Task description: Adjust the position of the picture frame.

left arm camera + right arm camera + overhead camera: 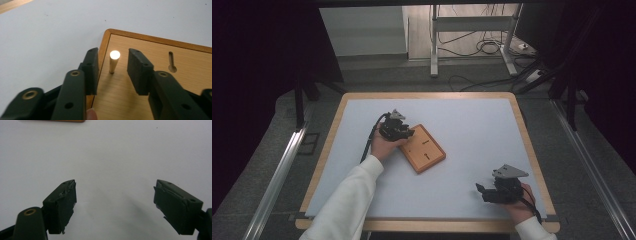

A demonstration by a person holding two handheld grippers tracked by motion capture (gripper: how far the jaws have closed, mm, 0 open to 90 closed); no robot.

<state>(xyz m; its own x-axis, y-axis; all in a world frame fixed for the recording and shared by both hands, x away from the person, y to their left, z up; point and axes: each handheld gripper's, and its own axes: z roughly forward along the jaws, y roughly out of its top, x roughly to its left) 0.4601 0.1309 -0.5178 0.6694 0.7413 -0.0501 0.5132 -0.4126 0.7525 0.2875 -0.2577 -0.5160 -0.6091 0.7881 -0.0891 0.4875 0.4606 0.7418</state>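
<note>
Pale mat (462, 150) on wood-rimmed table, cabled floor at twelve o'clock; left gripper (112, 66) gaping around peg (113, 61), untouched; right gripper (115, 202) wide, empty.

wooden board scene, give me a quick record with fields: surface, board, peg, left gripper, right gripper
surface: white mat on a wood-edged table
board: wooden board with raised rim, lying askew near mid-table; keyhole slot in it
peg: pale wooden peg standing upright in the board near its corner
left gripper: left gripper at the board's edge, jaws either side of the peg, a gap showing on both sides, not gripping
right gripper: right gripper off to the near right, jaws wide apart, nothing between them
</note>
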